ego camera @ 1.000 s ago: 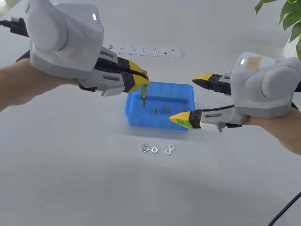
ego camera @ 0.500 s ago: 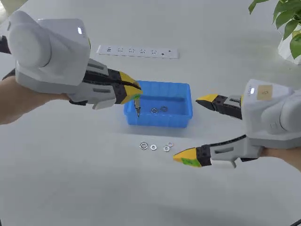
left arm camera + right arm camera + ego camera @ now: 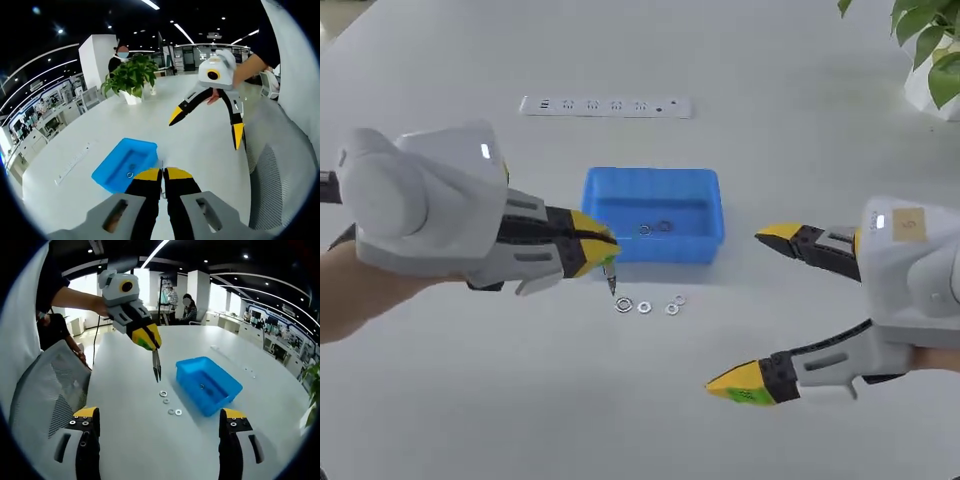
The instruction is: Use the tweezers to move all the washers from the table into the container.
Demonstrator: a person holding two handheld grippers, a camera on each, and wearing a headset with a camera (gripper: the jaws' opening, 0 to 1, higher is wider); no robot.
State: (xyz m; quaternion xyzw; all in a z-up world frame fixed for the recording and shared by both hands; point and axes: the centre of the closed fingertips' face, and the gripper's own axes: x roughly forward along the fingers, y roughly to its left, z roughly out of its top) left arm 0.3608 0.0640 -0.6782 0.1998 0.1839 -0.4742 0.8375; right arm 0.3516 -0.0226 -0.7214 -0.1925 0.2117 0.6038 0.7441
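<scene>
Tweezers, slim metal ones (image 3: 610, 278), were clamped tight between the yellow-tipped jaws of the left gripper (image 3: 608, 252), pointing down at the white table (image 3: 520, 400). Their tips sat just beside the left end of the loose washers. I couldn't make out a washer between them, and I couldn't tell if they were touching the tabletop or hanging a hair above it.

Over on the other side, the right gripper (image 3: 732, 310) was spread wide with nothing in it, basically parked out of the way.

Just past the tweezer tips, four small silver metal washers (image 3: 644, 307) lay in a loose row on the table, near the front wall of the bin but clearly outside it. Behind them was the blue rectangular plastic container (image 3: 653, 175), with two washers (image 3: 645, 230) already lying on its floor.

So my read: about a third done, two in and four to go, and the next grab looked like it'd be the leftmost washer. Those things lie dead flat, so getting a tip under one is the fiddly part.

Farther back was a long white power strip (image 3: 606, 106), and a green leafy potted plant (image 3: 920, 40) off in the far corner.
</scene>
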